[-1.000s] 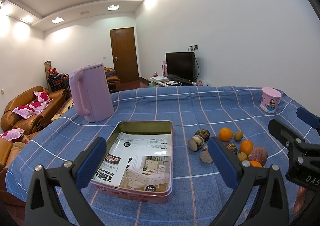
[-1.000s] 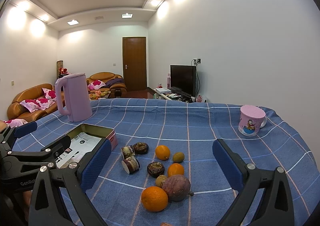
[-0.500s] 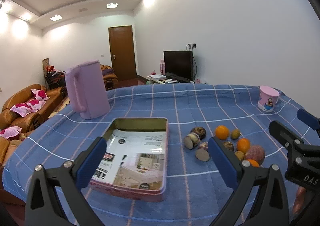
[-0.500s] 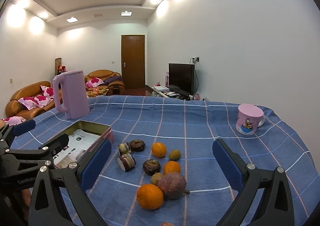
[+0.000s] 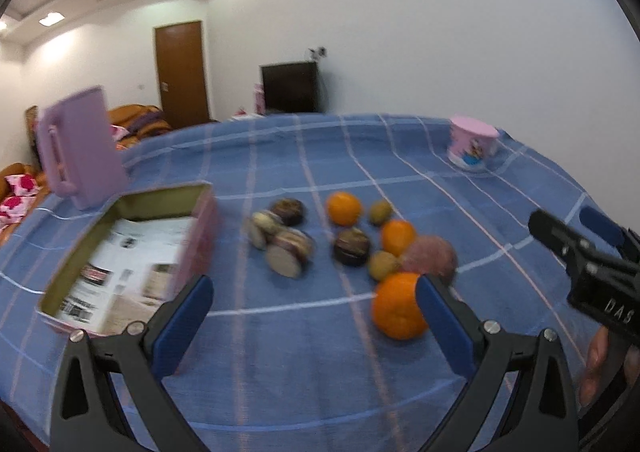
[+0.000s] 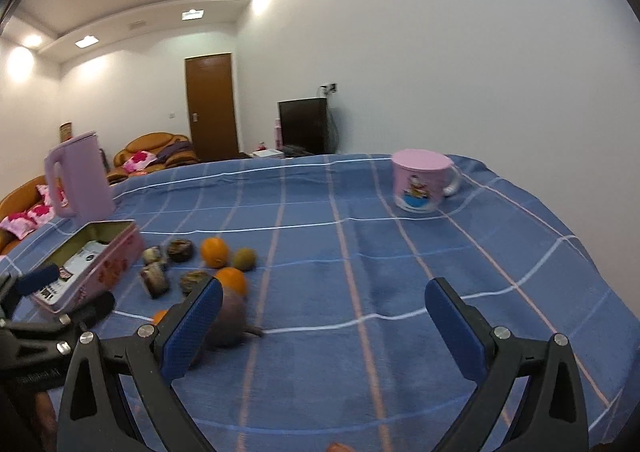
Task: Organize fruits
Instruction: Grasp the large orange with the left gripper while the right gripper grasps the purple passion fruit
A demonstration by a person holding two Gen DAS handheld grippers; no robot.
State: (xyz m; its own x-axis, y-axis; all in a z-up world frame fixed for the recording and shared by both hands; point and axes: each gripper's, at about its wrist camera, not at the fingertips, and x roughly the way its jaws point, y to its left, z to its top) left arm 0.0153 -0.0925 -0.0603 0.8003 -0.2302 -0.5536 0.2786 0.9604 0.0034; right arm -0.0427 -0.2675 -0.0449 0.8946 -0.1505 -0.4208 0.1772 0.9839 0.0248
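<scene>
Fruits are lying in a loose cluster on the blue checked cloth covering the desk, just right of a rectangular pink metal tin whose gold-toned inside is lined with a printed paper sheet. Behind the tin, a tall lilac plastic kettle with a block handle is standing upright. Going rightward, the cluster is showing dark, rough-skinned round fruits with pale cut faces, smooth round oranges, small olive-green oval fruits, a dull purple wrinkled fruit and a large glossy orange nearest the camera. The left claw is hanging spread wide above the cloth, its right blue pad overlapping the large orange. Farther right, a pink lidded cartoon mug is standing well apart. The right claw is also gaping open, empty, its left pad partly hiding the purple fruit.
</scene>
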